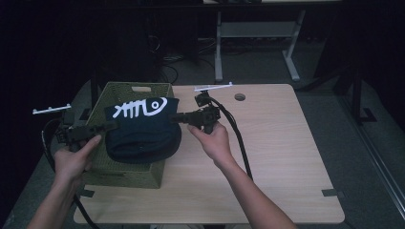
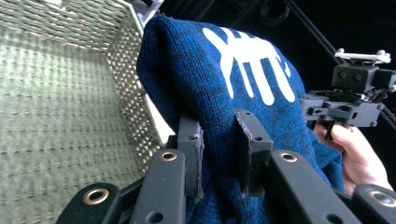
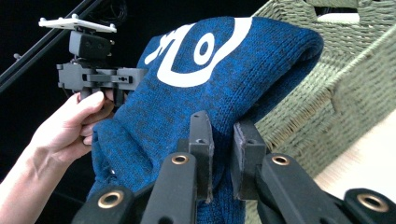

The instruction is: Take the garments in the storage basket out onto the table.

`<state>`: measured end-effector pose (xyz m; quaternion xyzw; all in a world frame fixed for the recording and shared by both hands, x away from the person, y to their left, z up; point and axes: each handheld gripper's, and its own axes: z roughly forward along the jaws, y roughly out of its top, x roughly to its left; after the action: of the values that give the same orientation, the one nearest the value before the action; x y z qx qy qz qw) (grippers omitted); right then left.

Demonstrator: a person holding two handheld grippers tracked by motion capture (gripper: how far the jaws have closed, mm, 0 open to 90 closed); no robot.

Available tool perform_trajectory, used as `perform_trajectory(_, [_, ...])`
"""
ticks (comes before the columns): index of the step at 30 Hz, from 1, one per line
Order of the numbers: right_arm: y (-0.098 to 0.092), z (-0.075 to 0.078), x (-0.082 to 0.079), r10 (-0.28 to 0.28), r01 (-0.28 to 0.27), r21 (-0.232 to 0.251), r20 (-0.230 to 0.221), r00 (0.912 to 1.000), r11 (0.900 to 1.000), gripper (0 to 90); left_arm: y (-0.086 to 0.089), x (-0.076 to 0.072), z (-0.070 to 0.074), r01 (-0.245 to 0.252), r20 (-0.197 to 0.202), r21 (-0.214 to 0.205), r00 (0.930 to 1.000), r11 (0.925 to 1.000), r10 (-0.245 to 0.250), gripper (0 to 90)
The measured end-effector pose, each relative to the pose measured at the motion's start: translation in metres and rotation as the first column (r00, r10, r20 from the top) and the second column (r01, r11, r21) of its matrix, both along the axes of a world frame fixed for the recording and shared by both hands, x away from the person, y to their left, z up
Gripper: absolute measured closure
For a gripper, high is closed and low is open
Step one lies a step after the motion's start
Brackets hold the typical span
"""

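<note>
A folded dark blue knitted sweater point(image 1: 143, 131) with a white fish-skeleton print hangs between both grippers, over the open green woven basket point(image 1: 129, 175). My left gripper point(image 1: 112, 126) is shut on the sweater's left end. My right gripper point(image 1: 175, 117) is shut on its right end. In the left gripper view the pads of the left gripper point(image 2: 219, 135) pinch a fold of the sweater point(image 2: 210, 79) beside the basket's inner wall point(image 2: 56, 93). In the right gripper view the right gripper point(image 3: 223, 140) clamps the knit of the sweater point(image 3: 210, 60), with the basket point(image 3: 336, 84) behind it.
The basket stands on the left part of a light wooden table point(image 1: 277, 143) that has a round cable hole point(image 1: 239, 97) at the back. A black cable point(image 1: 239, 138) trails from the right gripper across the table. A white desk frame point(image 1: 258, 33) stands beyond on the floor.
</note>
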<state>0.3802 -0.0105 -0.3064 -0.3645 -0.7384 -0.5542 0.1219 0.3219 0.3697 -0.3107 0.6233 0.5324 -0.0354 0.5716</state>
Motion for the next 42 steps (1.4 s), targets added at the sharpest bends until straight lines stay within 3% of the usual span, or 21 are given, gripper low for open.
perform_trajectory(14, [0.035,-0.001,0.013,0.013,-0.013,0.036,-0.011,0.9999,0.9993,80.2,0.034,0.010,-0.003,-0.034,-0.020,-0.003,0.9992,0.9994,0.034,74.4])
perform_trajectory(26, [0.068,-0.012,0.022,0.029,-0.027,0.041,-0.035,0.9990,0.9988,80.1,0.066,0.016,-0.010,-0.056,-0.044,0.015,0.9975,0.9983,0.057,74.2])
perform_trajectory(42, [0.087,-0.029,0.035,0.009,-0.007,0.018,-0.078,0.9969,0.9998,79.9,0.079,0.033,-0.021,-0.070,-0.071,0.054,0.9948,0.9961,0.074,73.7])
